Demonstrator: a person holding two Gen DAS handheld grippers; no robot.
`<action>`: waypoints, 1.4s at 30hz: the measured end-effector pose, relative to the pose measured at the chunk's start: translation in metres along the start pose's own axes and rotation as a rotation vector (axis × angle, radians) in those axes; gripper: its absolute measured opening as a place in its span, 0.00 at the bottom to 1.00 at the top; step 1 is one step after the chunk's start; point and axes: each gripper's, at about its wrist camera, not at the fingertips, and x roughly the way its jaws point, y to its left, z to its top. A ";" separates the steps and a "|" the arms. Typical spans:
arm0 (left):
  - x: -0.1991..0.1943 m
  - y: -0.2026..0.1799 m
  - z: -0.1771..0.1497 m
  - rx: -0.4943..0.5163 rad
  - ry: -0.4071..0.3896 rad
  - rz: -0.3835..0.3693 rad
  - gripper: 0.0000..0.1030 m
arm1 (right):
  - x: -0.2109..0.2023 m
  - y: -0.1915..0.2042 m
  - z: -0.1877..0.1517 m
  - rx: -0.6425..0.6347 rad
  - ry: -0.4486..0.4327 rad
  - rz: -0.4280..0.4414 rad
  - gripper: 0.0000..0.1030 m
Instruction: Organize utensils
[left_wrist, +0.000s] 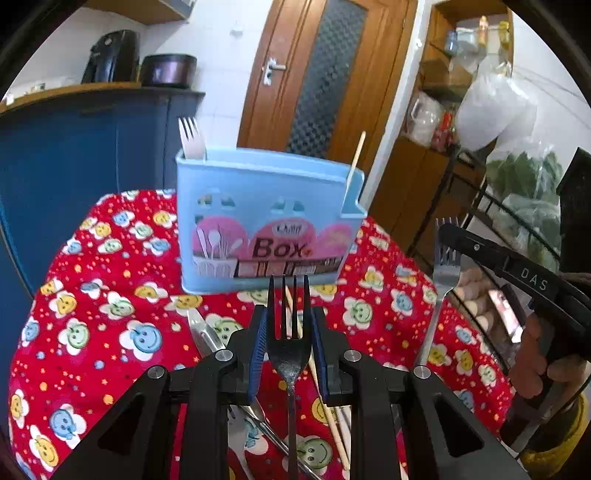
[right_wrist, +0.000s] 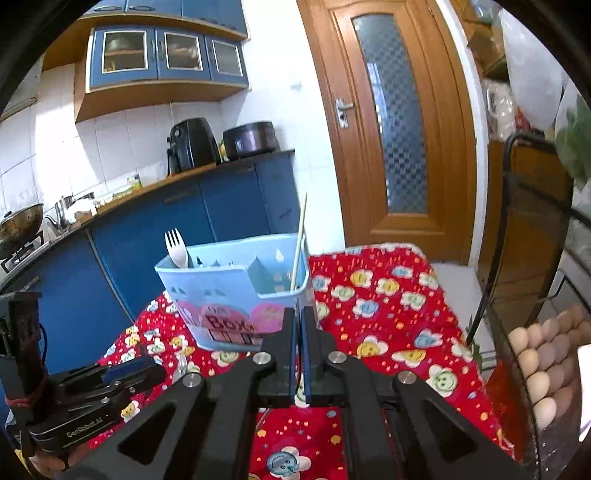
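Observation:
A light blue utensil box (left_wrist: 266, 221) stands on the red smiley tablecloth (left_wrist: 110, 295), also seen in the right wrist view as the box (right_wrist: 229, 295). A white plastic fork (left_wrist: 190, 140) stands in its left end and one chopstick (left_wrist: 356, 158) in its right compartment. My left gripper (left_wrist: 290, 314) is shut on a steel fork (left_wrist: 288, 354), tines pointing up, in front of the box. To the right, my right gripper (left_wrist: 448, 236) is shut on a second steel fork (left_wrist: 447, 273) by its tines, handle hanging down. Its jaws (right_wrist: 298, 314) look fully together.
Loose chopsticks (left_wrist: 332, 417) and other steel cutlery (left_wrist: 207, 336) lie on the cloth under my left gripper. A wire rack (left_wrist: 480, 221) with eggs (right_wrist: 546, 354) stands right of the table. Blue cabinets (left_wrist: 74, 147) are behind, a wooden door (left_wrist: 325, 74) beyond.

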 end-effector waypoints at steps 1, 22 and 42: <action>-0.006 0.001 0.001 -0.003 -0.019 0.000 0.23 | -0.003 0.001 0.002 -0.002 -0.009 -0.003 0.04; -0.054 0.008 0.005 -0.032 -0.101 -0.130 0.23 | -0.040 0.024 0.030 -0.074 -0.115 -0.060 0.04; -0.085 0.011 0.063 0.055 -0.239 -0.062 0.23 | -0.035 0.032 0.054 -0.160 -0.137 -0.110 0.04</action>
